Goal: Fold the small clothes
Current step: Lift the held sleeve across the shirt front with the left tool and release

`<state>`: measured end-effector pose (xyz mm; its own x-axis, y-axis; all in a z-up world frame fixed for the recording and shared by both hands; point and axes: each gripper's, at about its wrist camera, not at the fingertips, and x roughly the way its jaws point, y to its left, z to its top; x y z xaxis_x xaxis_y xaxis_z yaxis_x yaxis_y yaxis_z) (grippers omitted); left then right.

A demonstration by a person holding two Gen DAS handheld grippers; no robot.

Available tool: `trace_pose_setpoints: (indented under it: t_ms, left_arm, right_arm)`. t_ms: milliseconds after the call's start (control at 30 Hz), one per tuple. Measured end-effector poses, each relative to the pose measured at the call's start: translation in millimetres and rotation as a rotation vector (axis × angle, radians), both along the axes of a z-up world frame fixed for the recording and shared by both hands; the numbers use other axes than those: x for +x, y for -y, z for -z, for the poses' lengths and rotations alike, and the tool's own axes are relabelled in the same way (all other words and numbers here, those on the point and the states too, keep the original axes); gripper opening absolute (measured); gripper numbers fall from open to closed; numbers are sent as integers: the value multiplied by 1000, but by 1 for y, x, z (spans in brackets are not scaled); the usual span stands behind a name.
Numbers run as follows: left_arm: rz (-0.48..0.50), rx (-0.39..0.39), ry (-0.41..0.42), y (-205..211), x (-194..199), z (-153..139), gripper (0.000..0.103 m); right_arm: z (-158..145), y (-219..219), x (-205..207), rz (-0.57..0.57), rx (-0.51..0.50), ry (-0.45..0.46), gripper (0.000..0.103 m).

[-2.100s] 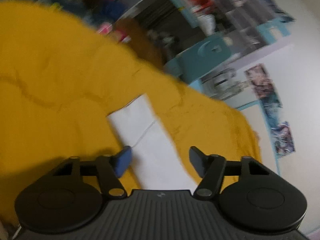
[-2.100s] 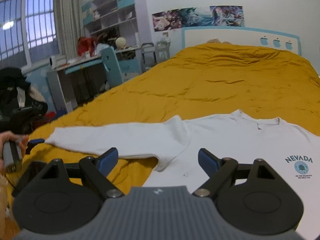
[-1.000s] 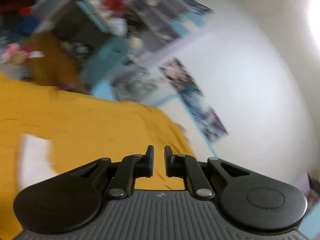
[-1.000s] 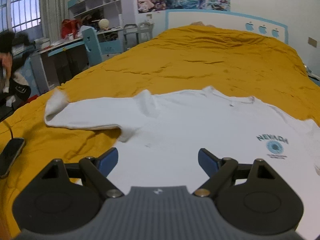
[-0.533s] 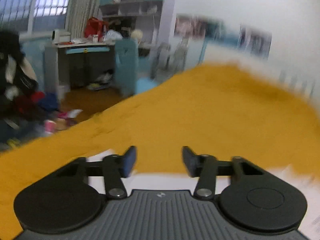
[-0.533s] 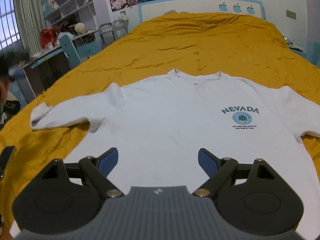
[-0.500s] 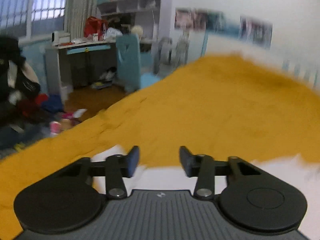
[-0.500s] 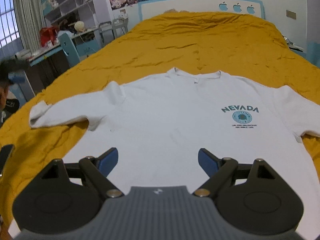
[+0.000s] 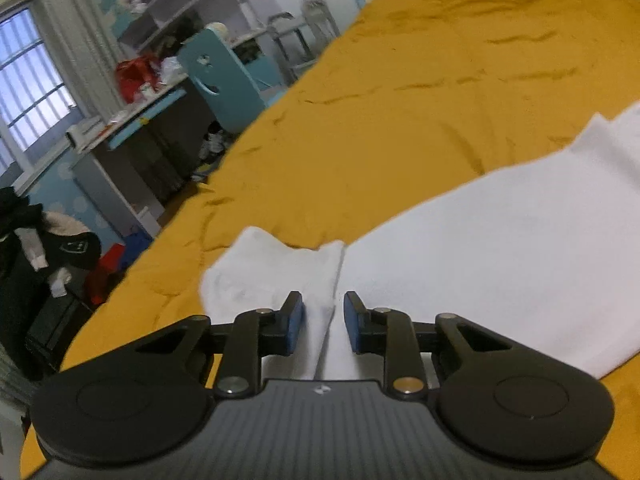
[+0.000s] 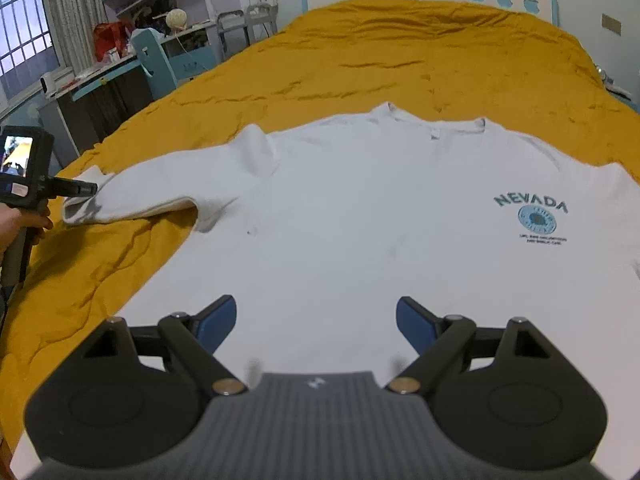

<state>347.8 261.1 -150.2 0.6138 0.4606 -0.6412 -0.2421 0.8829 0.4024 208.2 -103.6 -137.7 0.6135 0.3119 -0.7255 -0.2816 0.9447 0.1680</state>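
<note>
From my right gripper's camera I read "NEVADA" in teal on the white sweatshirt (image 10: 360, 240), above a round emblem whose small print stays illegible.

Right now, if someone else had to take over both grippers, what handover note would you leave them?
Left gripper: at the cuff end of the outstretched sleeve, jaws closing, cloth between them, not yet pinched.
Right gripper: jaws wide open, empty, hovering over the lower body of the white sweatshirt.
Things: the sweatshirt lies face up, NEVADA print showing, spread flat on the yellow bedspread.
Done: garment laid out; no fold made.
Left: grip the cuff, fold that sleeve across the body, repeat with the other sleeve, then fold the body.
</note>
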Motion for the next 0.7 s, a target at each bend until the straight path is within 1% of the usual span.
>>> trace_pose_setpoints:
  t_ms: [167, 233, 300, 333, 400, 433, 467, 500, 567, 633, 700]
  left_arm:
    - [21, 44, -16, 3, -12, 16, 34]
    - [30, 43, -10, 8, -15, 13, 34]
    - [56, 29, 4, 10, -18, 10, 40]
    - [50, 35, -11, 9, -16, 12, 40]
    - [41, 24, -34, 5, -12, 15, 40]
    - [37, 25, -36, 2, -10, 15, 39]
    - [24, 35, -40, -1, -8, 16, 24]
    - [11, 38, -45, -3, -7, 16, 18]
    - [-8, 5, -33, -7, -6, 15, 15]
    - [-23, -10, -11, -8, -7, 12, 13]
    - [-39, -52, 52, -10, -15, 4, 12]
  right_arm:
    - [12, -2, 8, -6, -1, -27, 83]
    - [17, -2, 11, -7, 1, -37, 83]
    - [21, -3, 14, -6, 6, -51, 83]
    - [23, -4, 16, -7, 9, -58, 83]
    - [27, -5, 18, -11, 11, -64, 83]
    - [28, -5, 19, -11, 10, -66, 83]
    - [29, -5, 20, -10, 8, -70, 83]
    - [29, -5, 21, -9, 7, -72, 83]
    - [30, -3, 22, -4, 11, -76, 83]
    - [32, 0, 23, 5, 14, -86, 83]
    - [34, 3, 24, 16, 12, -95, 83]
